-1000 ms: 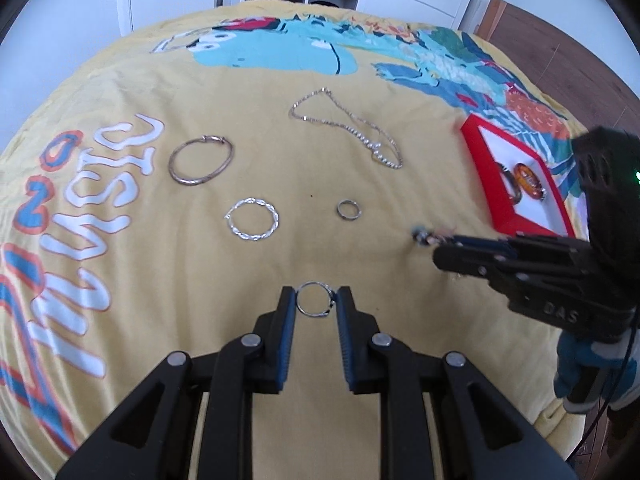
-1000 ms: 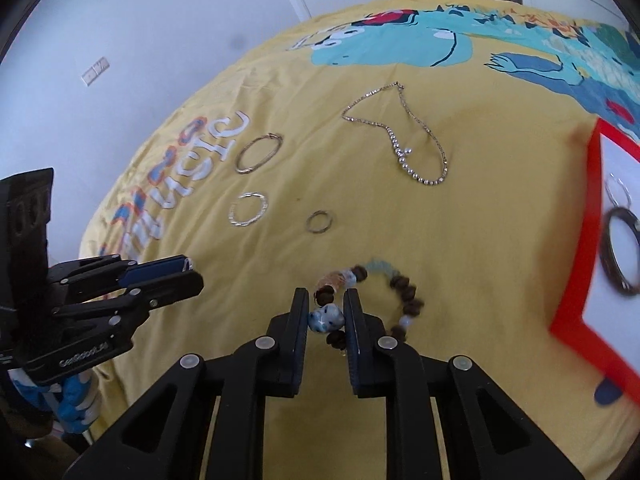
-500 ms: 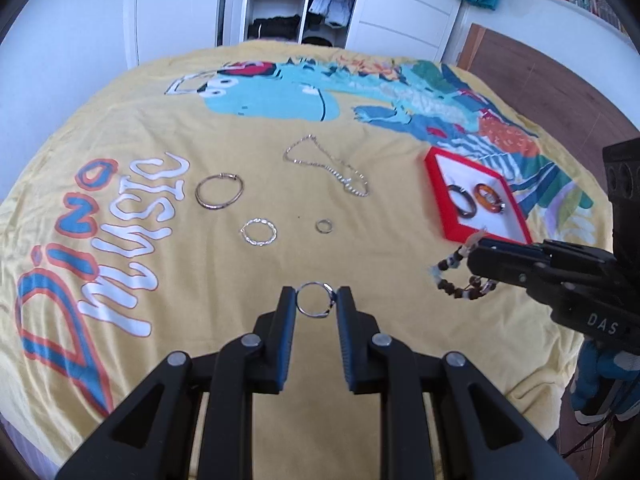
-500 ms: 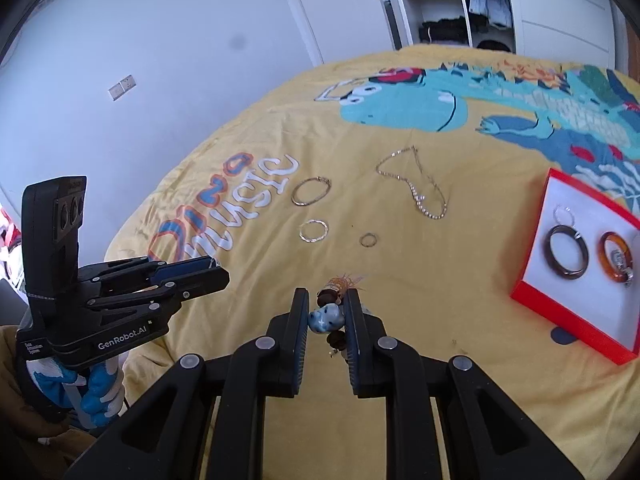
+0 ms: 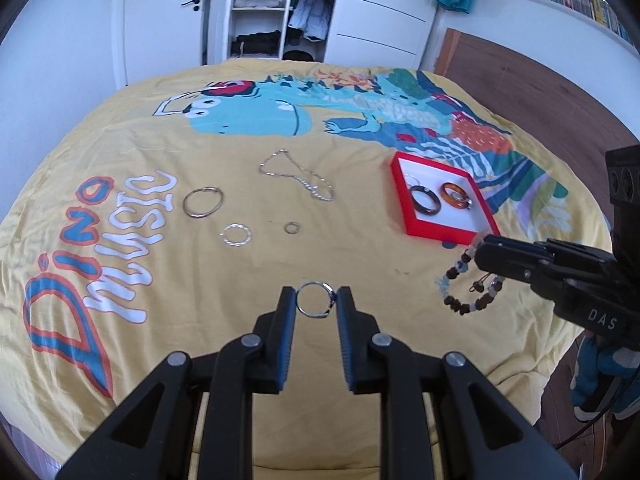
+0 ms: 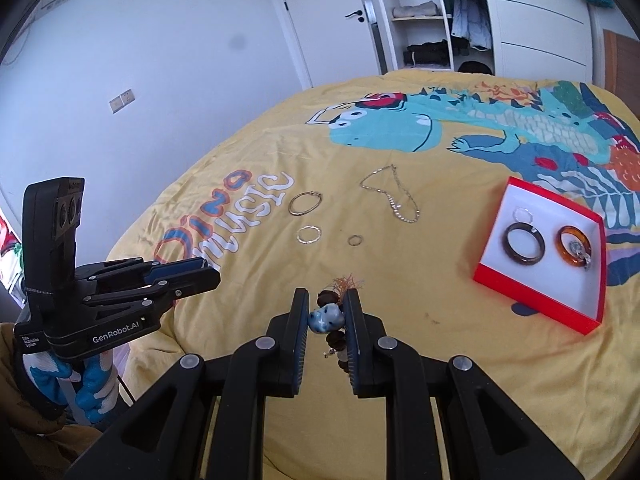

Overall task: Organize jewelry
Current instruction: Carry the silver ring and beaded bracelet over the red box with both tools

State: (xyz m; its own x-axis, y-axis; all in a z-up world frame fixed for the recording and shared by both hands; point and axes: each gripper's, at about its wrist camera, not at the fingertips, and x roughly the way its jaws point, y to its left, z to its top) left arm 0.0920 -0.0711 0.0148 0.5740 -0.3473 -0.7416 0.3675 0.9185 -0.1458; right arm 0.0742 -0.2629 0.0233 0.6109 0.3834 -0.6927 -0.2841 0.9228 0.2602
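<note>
1. Left wrist view: a thin silver ring (image 5: 316, 300) is pinched between the pads of the left claw (image 5: 316, 307) at lower centre. Against a second earlier, far more of the yellow bed (image 5: 280, 264) is taken in, so the ring has been lifted clear. At right, a beaded bracelet (image 5: 466, 280) dangles from the right claw (image 5: 486, 252), just below the red box (image 5: 404, 204).

2. Right wrist view: the bracelet's blue bead (image 6: 326, 317) is clamped at lower centre. The box at right holds two bangles; a chain, two hoops and a small ring remain on the bed. Both pieces are judged ready for carrying to the box.
</note>
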